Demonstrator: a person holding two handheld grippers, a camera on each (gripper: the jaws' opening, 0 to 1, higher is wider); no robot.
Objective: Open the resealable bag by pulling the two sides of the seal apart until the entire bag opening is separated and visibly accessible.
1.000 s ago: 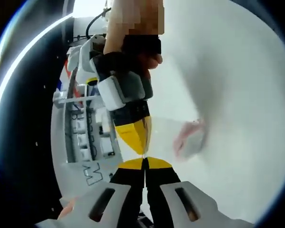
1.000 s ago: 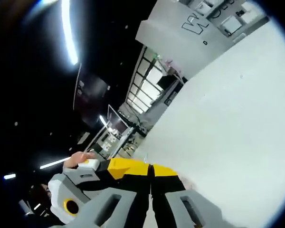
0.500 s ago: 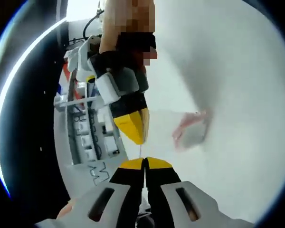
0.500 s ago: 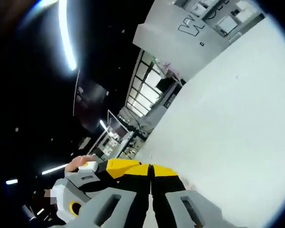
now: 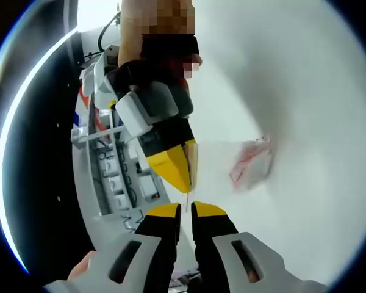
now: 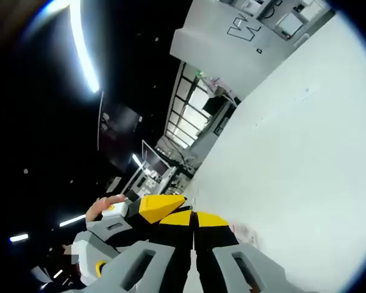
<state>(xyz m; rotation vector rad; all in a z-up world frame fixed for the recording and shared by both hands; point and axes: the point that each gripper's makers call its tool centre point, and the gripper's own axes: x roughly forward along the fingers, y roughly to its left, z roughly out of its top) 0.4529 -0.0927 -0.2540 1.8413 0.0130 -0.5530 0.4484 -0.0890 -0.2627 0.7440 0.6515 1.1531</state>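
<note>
The resealable bag [image 5: 241, 165] is clear and thin, so the white counter [image 5: 317, 91] shows through it. It is held up above the counter, not lying flat. Inside it, near the far end, there is something small and pink with red lines. The picture there is blurry. The near edge of the bag sits between the yellow tips.

The white table [image 5: 305, 201] lies bare around the clear bag [image 5: 232, 168], with both grippers crowding its seal.
</note>
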